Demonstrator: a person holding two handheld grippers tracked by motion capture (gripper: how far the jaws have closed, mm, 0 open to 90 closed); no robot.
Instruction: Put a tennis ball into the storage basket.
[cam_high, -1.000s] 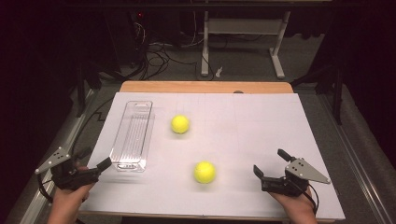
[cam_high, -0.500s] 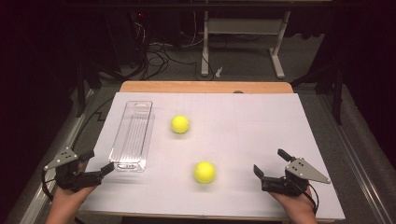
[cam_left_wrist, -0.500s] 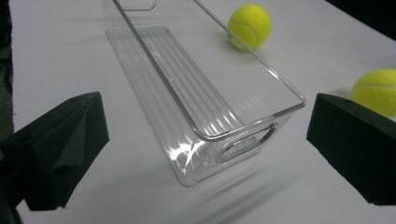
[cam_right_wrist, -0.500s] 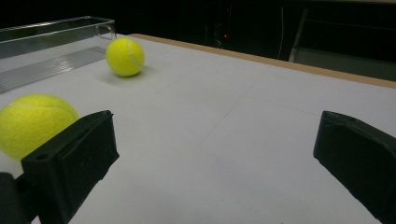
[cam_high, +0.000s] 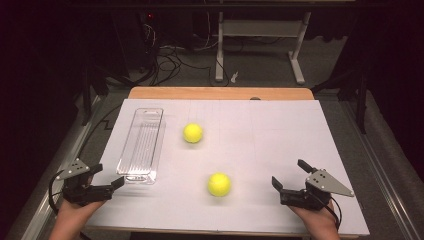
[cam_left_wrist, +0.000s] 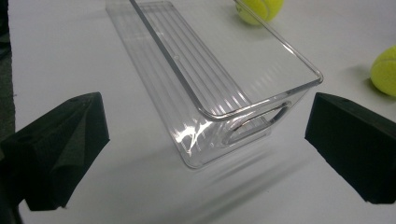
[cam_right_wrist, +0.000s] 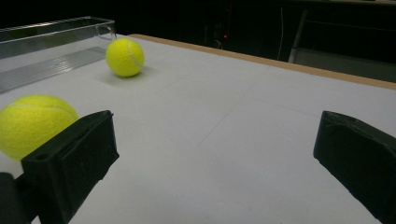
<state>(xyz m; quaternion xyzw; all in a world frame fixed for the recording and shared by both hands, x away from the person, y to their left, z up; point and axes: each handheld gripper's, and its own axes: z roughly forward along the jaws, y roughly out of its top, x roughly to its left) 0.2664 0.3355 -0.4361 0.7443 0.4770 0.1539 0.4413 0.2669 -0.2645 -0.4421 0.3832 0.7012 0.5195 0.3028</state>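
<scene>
Left gripper (cam_high: 107, 182) at the table's (cam_high: 280, 130) near left corner, jaws wide apart and holding nothing, aimed at the near end of the clear bin (cam_high: 141, 145), just short of it. Bin lying lengthwise along the left side. Right gripper (cam_high: 288, 176) at the near right, jaws also spread wide, nothing between them. Near ball (cam_high: 219, 184) between the grippers, closer to the right one; far ball (cam_high: 192, 133) just right of the bin.
</scene>
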